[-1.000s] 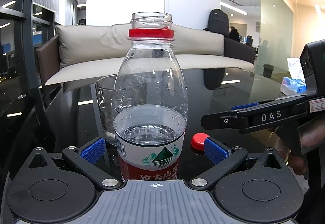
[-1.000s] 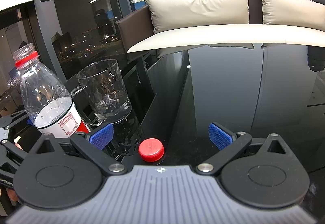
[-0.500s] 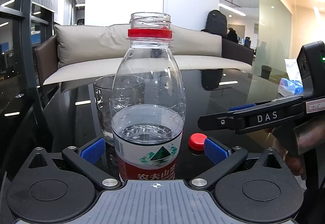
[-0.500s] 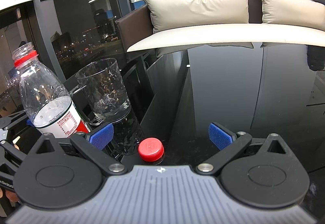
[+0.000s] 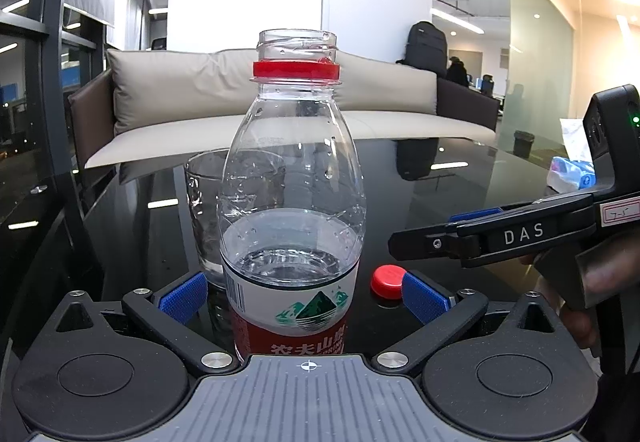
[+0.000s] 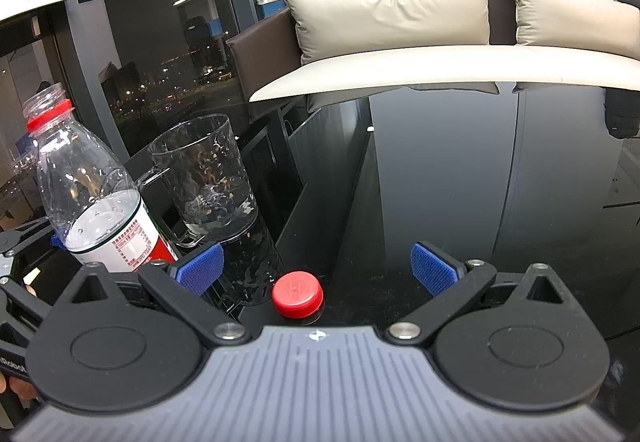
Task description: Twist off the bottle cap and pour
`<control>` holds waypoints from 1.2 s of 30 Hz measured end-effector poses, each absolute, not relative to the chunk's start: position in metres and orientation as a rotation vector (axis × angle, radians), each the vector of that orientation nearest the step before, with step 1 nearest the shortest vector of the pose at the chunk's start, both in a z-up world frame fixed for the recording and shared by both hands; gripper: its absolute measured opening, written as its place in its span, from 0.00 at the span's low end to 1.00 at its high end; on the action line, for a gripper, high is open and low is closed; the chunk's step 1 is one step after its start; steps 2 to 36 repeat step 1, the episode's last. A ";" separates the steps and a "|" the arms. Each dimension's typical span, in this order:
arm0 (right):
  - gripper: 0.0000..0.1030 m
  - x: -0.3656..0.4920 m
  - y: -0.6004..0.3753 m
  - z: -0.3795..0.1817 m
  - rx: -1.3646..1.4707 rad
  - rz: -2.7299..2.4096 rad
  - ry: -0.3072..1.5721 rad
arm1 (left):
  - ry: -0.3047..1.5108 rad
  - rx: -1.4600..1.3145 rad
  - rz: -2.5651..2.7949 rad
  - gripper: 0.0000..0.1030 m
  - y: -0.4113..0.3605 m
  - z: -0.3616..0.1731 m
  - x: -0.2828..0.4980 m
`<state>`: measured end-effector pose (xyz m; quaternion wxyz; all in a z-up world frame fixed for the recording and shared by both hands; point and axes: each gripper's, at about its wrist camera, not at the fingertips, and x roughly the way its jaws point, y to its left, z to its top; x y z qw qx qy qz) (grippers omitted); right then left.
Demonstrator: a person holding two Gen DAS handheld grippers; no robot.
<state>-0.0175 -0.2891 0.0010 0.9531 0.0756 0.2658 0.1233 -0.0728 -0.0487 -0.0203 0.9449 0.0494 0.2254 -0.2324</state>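
Here, an uncapped bottle (image 5: 294,201), partly filled with water, is flanked by the left gripper's (image 5: 304,296) spread fingers; the far glass (image 6: 204,177) looks nearly empty; the right gripper (image 6: 316,268) is open.

Obstacles, as I read them from my left gripper (image 5: 304,292): the uncapped bottle (image 5: 292,201) stands upright between its spread fingers (image 5: 183,296), the glass mug (image 6: 204,177) sits just behind it, and my right gripper (image 6: 316,268) reaches in from the right side. The red cap (image 6: 297,294) lies on the tabletop (image 6: 460,177) between the right fingers (image 6: 434,268), with open gaps on both sides. Free room: the dark tabletop ahead and right of the cap is bare up to the sofa (image 6: 400,41).
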 end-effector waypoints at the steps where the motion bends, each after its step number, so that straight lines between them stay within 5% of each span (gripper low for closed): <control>1: 0.99 -0.017 -0.289 0.001 0.153 0.251 0.540 | 0.460 0.102 -0.476 0.99 -0.049 -0.020 -0.073; 36: 0.99 -0.017 -0.289 0.001 0.153 0.251 0.540 | 0.460 0.102 -0.476 0.99 -0.049 -0.020 -0.073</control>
